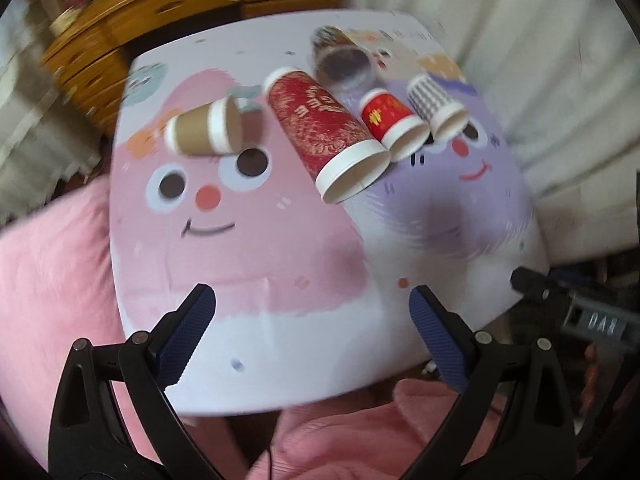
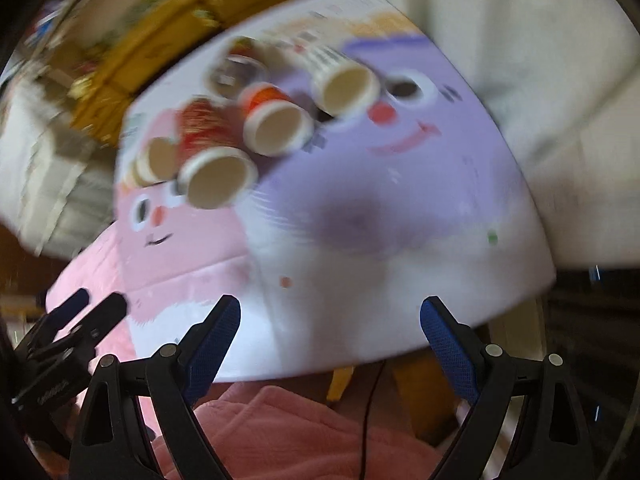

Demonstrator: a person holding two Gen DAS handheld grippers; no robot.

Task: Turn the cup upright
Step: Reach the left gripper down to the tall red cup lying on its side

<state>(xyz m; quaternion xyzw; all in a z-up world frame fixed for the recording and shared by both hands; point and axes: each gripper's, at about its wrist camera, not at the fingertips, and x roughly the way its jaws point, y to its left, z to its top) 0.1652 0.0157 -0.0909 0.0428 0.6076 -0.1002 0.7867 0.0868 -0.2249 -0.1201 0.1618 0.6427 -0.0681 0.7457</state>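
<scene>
Several paper cups lie on their sides on a cartoon-printed table (image 1: 248, 264). A brown cup (image 1: 206, 130) lies at the left, a tall red cup (image 1: 324, 128) in the middle, a small red cup (image 1: 390, 118) and a checked cup (image 1: 436, 102) to the right. A clear glass cup (image 1: 340, 64) lies behind them. My left gripper (image 1: 312, 304) is open and empty above the near table edge. My right gripper (image 2: 330, 316) is open and empty near the front edge, facing the tall red cup (image 2: 216, 176), small red cup (image 2: 276, 124), checked cup (image 2: 344, 84) and brown cup (image 2: 154, 162).
A wooden dresser (image 1: 160, 8) stands behind the table. A white bed cover (image 1: 540, 80) lies to the right and a pink cloth (image 1: 52, 280) to the left and front. The left gripper also shows in the right wrist view (image 2: 92, 308) at the lower left.
</scene>
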